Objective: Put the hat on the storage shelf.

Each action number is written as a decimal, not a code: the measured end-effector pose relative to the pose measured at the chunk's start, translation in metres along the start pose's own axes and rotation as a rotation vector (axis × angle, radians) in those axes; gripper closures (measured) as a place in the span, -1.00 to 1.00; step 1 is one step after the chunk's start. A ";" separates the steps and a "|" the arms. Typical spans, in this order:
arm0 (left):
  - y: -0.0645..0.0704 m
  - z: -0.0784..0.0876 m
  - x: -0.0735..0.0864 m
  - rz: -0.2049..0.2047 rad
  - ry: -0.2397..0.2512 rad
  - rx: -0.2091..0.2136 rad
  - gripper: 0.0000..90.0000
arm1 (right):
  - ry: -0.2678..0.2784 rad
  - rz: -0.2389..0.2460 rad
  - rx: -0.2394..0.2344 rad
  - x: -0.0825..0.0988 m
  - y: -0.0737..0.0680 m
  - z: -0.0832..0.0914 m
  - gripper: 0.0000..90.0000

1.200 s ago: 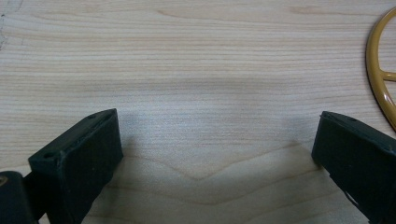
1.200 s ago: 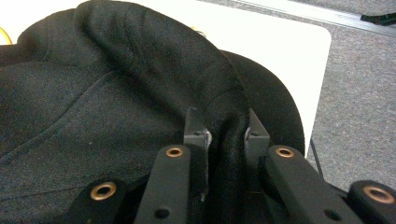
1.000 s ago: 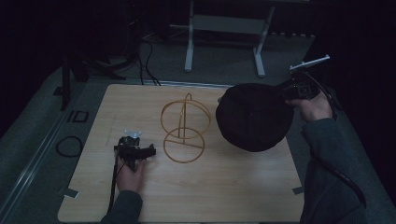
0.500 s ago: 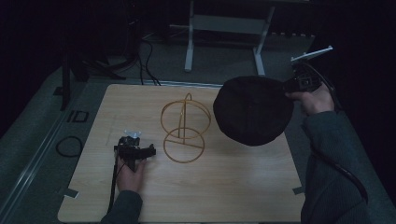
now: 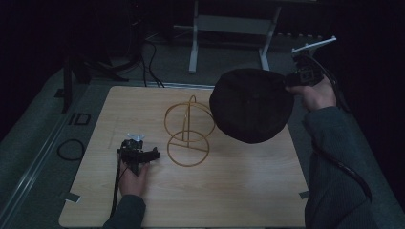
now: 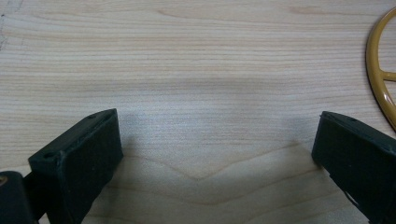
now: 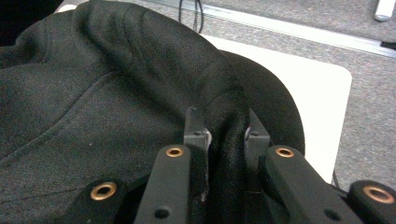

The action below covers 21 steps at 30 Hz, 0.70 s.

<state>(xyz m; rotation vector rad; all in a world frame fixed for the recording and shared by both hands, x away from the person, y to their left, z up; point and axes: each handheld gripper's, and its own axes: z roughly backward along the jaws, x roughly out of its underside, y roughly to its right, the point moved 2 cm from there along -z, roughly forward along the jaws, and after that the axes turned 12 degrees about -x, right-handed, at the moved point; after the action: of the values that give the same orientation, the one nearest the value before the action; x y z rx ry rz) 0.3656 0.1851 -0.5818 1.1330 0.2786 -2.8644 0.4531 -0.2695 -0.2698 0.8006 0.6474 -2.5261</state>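
The right gripper [image 5: 292, 85] is pinching the black hat [image 5: 250, 105] by its edge, holding it above the counter [image 5: 248, 191]. Next it prob. needs lowering onto the wire stand [image 5: 187, 131]; the left gripper [image 5: 138, 155] is resting wide open w/ nothing in it.

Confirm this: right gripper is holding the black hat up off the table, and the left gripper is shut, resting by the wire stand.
Not quite. The left gripper is open: the left gripper view shows its jaws wide apart over bare table. The rest holds: the right gripper pinches the hat aloft, beside the wire stand.

Wire stand [image 5: 187, 131] sits mid-table [image 5: 239, 191], left gripper [image 5: 138, 153] resting on the wood just to its left. Right gripper [image 5: 293, 81] holds the cap [image 5: 250, 105] up over the table's far right, beside the stand.
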 end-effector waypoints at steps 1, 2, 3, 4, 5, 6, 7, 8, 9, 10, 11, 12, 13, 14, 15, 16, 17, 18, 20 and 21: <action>0.000 0.000 0.000 0.000 0.001 0.000 -0.97 | -0.001 0.004 0.000 -0.001 -0.002 -0.001 0.73; 0.000 0.000 0.000 -0.001 0.001 0.000 -0.97 | -0.002 0.003 -0.002 -0.003 -0.004 -0.001 0.73; 0.000 0.000 0.000 0.001 0.001 0.000 -0.97 | -0.001 0.004 -0.004 -0.004 -0.005 -0.002 0.73; 0.000 0.000 0.000 0.001 0.001 0.000 -0.97 | -0.001 0.006 -0.007 -0.006 -0.007 -0.003 0.73; 0.000 0.000 0.000 0.000 0.000 0.000 -0.97 | 0.000 0.006 -0.011 -0.007 -0.009 -0.004 0.73; 0.000 0.000 0.000 0.001 0.001 0.000 -0.97 | 0.002 0.007 -0.017 -0.008 -0.011 -0.005 0.73; 0.000 0.000 0.000 -0.001 0.000 0.000 -0.97 | 0.004 0.010 -0.022 -0.009 -0.012 -0.006 0.73; 0.000 0.000 0.000 -0.002 0.000 0.001 -0.97 | 0.006 0.012 -0.029 -0.010 -0.014 -0.007 0.73; 0.000 0.000 0.000 -0.002 -0.001 0.001 -0.97 | 0.006 0.015 -0.031 -0.011 -0.016 -0.007 0.73; 0.000 0.000 0.000 -0.001 0.000 0.000 -0.97 | 0.004 0.014 -0.033 -0.012 -0.017 -0.008 0.73; 0.000 0.000 0.000 0.000 0.001 0.000 -0.97 | 0.006 0.018 -0.034 -0.013 -0.019 -0.009 0.73; 0.000 0.000 0.000 -0.002 0.000 0.000 -0.97 | 0.008 0.020 -0.036 -0.014 -0.020 -0.009 0.73; 0.000 0.000 0.000 -0.001 0.001 0.000 -0.97 | 0.008 0.021 -0.035 -0.014 -0.021 -0.009 0.73; 0.000 0.000 0.000 -0.003 0.000 0.000 -0.97 | 0.008 0.022 -0.039 -0.015 -0.023 -0.009 0.73; 0.000 0.000 0.000 -0.001 0.001 0.000 -0.97 | 0.005 0.021 -0.042 -0.015 -0.023 -0.010 0.73; 0.000 0.000 0.000 -0.002 0.000 0.000 -0.97 | 0.003 0.022 -0.044 -0.016 -0.024 -0.010 0.73; 0.000 0.000 0.000 -0.002 0.000 0.000 -0.97 | 0.003 0.022 -0.044 -0.016 -0.024 -0.010 0.73; 0.000 0.000 0.000 -0.003 0.001 0.000 -0.97 | 0.001 0.024 -0.041 -0.017 -0.025 -0.012 0.73; 0.000 0.000 0.000 -0.002 0.001 0.000 -0.97 | 0.001 0.023 -0.041 -0.017 -0.025 -0.012 0.73; 0.000 0.000 0.000 -0.002 0.001 0.000 -0.97 | 0.001 0.020 -0.044 -0.018 -0.026 -0.012 0.73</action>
<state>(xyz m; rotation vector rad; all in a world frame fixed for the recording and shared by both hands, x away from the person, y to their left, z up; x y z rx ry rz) 0.3655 0.1853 -0.5819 1.1342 0.2799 -2.8659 0.4584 -0.2377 -0.2601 0.7893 0.6889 -2.4847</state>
